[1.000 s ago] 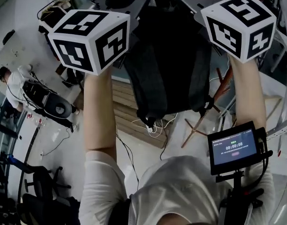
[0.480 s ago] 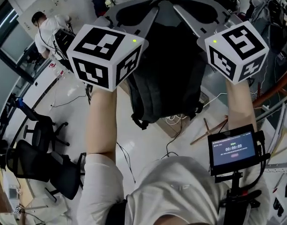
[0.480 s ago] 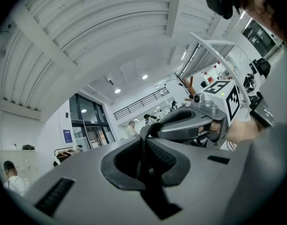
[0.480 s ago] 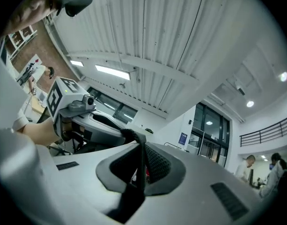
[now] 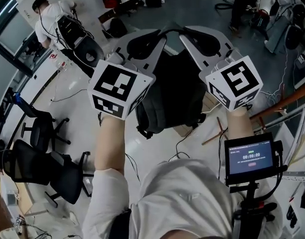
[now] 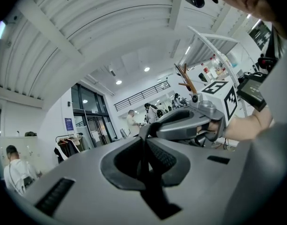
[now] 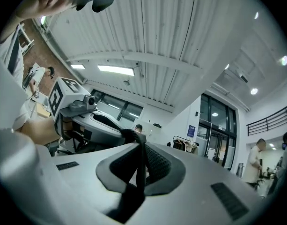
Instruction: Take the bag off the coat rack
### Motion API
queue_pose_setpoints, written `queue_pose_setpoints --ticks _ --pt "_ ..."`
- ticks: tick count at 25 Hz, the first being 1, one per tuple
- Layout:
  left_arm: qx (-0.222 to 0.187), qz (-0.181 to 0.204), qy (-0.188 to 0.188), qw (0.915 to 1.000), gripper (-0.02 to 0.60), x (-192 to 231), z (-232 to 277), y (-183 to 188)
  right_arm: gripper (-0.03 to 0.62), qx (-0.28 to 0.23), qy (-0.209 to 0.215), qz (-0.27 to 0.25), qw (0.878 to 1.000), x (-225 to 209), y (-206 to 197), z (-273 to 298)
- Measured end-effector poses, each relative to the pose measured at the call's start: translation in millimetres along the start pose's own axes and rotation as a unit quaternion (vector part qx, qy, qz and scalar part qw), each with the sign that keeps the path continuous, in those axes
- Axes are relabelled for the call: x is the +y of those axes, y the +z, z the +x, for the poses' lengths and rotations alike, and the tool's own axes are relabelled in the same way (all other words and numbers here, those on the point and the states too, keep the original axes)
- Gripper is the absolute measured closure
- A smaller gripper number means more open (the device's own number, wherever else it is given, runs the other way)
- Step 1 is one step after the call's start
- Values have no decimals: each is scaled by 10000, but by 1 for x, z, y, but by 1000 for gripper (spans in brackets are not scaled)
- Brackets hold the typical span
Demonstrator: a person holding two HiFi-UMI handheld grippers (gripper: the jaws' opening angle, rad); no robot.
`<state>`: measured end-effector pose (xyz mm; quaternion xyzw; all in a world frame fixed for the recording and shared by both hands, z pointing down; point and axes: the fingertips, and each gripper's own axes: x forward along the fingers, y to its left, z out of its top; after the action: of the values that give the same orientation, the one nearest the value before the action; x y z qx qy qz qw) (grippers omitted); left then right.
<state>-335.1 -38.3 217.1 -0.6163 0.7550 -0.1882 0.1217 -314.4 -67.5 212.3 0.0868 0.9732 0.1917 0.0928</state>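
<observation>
Bag (image 5: 173,91), black fabric, hangs from left tool (image 6: 144,146) and right tool (image 7: 141,159).

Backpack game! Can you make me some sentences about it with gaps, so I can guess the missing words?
1. The backpack is the colour ____.
2. The left hand-held gripper and the right hand-held gripper are each shut on a ____ of the backpack.
3. The cube on each hand-held gripper has square markers in black and ____.
4. The small screen glows on the person's ____ side.

Missing words: black; strap; white; right
</observation>
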Motion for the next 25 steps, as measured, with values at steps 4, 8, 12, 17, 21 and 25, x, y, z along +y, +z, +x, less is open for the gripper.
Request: queue_pose_setpoints --ticks 4,8,12,17,21,25 --pt "27 -123 -5 9999 545 -10 -10 -29 556 120 23 -18 9999 23 -22 -1" --pt "95 -253 -25 9996 545 -25 -14 -52 556 255 38 90 9996 36 -44 -9" --pt "169 -395 -67 9991 545 -41 -14 -66 556 382 49 153 9991 43 -58 -18" --pt "148 -646 -297 9974 545 -56 -10 -75 556 558 48 178 9983 46 -71 -29" --pt "91 -794 -441 9958 545 -61 -11 -76 556 642 106 116 9978 48 -72 -33" --pt "132 -778 -463 9958 545 -63 -5 -80 556 706 111 178 9973 46 -79 -34"
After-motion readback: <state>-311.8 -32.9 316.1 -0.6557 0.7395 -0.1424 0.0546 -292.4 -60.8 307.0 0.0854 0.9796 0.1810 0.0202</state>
